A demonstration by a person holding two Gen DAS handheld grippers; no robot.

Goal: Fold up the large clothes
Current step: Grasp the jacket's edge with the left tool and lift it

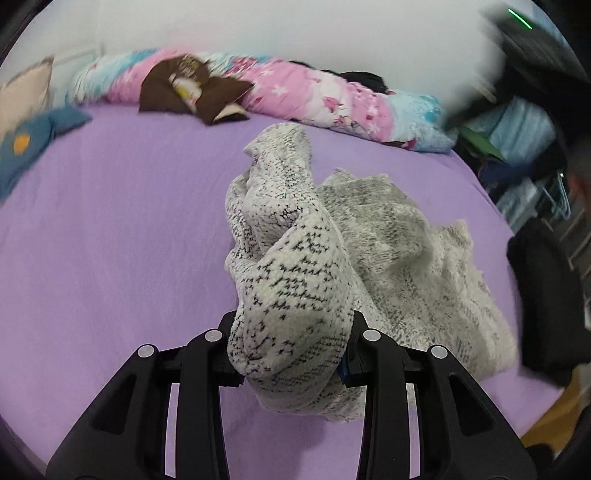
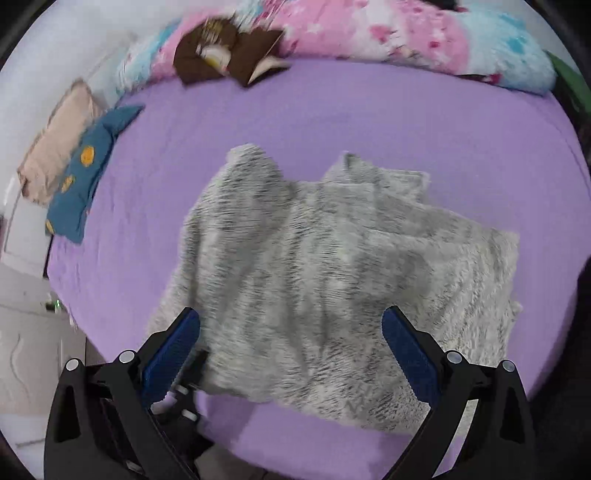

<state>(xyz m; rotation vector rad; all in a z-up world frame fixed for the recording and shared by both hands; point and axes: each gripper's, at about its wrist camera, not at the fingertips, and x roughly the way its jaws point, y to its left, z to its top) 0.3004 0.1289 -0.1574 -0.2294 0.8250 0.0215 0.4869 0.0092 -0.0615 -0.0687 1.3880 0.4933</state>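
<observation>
A person's left gripper (image 1: 291,347) clamps a thick bunched fold of a white knit sweater flecked with black (image 1: 295,280), its jaws drawn in against the fabric and lifting that part clear of the purple bedsheet (image 1: 110,240). From the grip, at 6 o'clock in the left wrist view, the knit rises toward 12 o'clock in a twisted column, while the rest of the garment trails to 3 o'clock and lies rumpled on the sheet.

In the right wrist view the right gripper (image 2: 291,354) stands wide apart and holds nothing; its blue pads (image 2: 406,350) frame the blurred sweater below, which spreads across the middle of the bed from about 10 o'clock to 4 o'clock, one edge nearest the camera raised off the sheet at 7 o'clock.

Along the far side of the bed, at 12 o'clock, runs a rolled pink and blue floral quilt (image 2: 406,33) with a brown garment (image 2: 221,55) lying against it. At 9 o'clock sit a beige pillow (image 2: 59,140) and, just beside it, a blue cushion with orange spots (image 2: 88,173).
</observation>
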